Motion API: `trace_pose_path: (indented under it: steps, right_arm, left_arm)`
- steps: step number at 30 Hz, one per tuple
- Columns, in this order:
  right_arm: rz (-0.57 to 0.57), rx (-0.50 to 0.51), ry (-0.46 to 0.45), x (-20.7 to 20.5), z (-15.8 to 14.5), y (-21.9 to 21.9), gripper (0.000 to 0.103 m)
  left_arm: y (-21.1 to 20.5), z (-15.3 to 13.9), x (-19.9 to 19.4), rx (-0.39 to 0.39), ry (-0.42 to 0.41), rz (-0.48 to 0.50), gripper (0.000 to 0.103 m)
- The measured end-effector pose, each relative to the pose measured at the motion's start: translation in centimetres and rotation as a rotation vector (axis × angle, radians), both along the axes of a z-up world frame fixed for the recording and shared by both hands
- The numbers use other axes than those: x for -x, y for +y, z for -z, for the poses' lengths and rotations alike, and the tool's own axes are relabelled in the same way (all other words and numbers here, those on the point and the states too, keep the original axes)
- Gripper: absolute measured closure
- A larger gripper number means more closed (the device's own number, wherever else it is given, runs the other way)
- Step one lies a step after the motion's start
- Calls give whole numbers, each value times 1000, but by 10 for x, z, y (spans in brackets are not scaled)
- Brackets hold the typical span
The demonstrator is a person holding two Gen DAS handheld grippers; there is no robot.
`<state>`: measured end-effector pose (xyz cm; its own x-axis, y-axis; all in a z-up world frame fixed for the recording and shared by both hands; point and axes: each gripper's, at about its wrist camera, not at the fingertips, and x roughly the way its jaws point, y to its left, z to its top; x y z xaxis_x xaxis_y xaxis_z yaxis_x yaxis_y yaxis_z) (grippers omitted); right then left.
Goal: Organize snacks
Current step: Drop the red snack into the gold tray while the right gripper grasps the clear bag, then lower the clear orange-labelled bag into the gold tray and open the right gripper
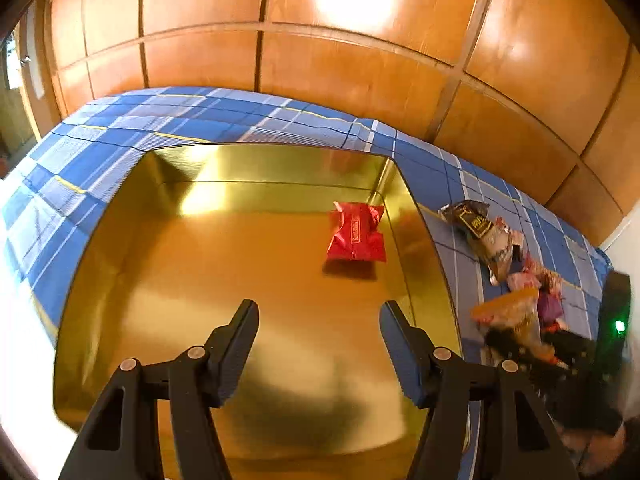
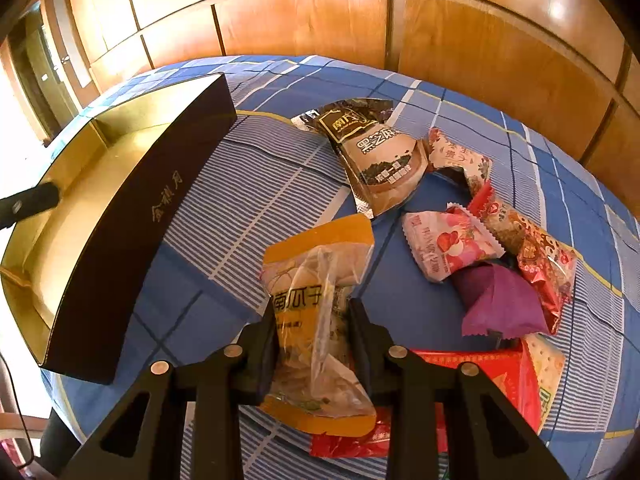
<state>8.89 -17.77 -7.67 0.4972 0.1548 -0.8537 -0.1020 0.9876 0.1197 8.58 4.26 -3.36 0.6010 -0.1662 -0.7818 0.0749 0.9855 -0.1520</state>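
Observation:
A gold-lined box [image 1: 120,240] lies on a blue checked cloth; its dark outer wall shows in the right wrist view [image 2: 132,232]. A red snack packet [image 1: 356,236] lies in the box's far right corner. My left gripper [image 1: 318,312] is open and empty above the box floor. My right gripper [image 2: 312,312] is shut on a yellow pumpkin-seed packet [image 2: 320,280], beside the box. A loose pile of snacks lies to the right: a brown sesame packet [image 2: 380,156], a pink packet [image 2: 444,248], a purple packet [image 2: 500,304], red packets [image 2: 536,256].
A wood-panelled wall [image 2: 480,32] stands behind the table. The snack pile also shows in the left wrist view [image 1: 512,280] right of the box. The left gripper's finger [image 2: 28,202] shows over the box. A red flat packet [image 2: 480,372] lies under my right gripper.

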Motion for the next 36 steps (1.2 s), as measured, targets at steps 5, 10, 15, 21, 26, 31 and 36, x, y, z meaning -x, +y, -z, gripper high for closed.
trace_pose_path:
  steps: [5, 10, 15, 21, 26, 31, 36]
  right_arm:
    - [-3, 9, 3, 6, -2, 4, 71]
    - [-9, 11, 7, 13, -4, 8, 71]
    - [3, -24, 16, 18, -5, 8, 72]
    - [35, -111, 7, 26, -14, 6, 72]
    - [28, -140, -54, 29, -39, 12, 73]
    - [-38, -150, -129, 33, -70, 36, 72]
    - [-149, -143, -170, 27, -94, 75, 72]
  left_arm:
    - [4, -4, 20, -31, -26, -3, 39]
    - [5, -10, 33, -33, -54, -3, 37]
    - [6, -14, 42, -54, -77, -13, 34]
    - [15, -28, 54, -116, -184, -95, 26]
    - [27, -36, 56, -141, -227, -142, 25]
    - [35, -39, 58, -147, -237, -175, 25]
    - [42, -41, 60, -161, -248, -200, 24]
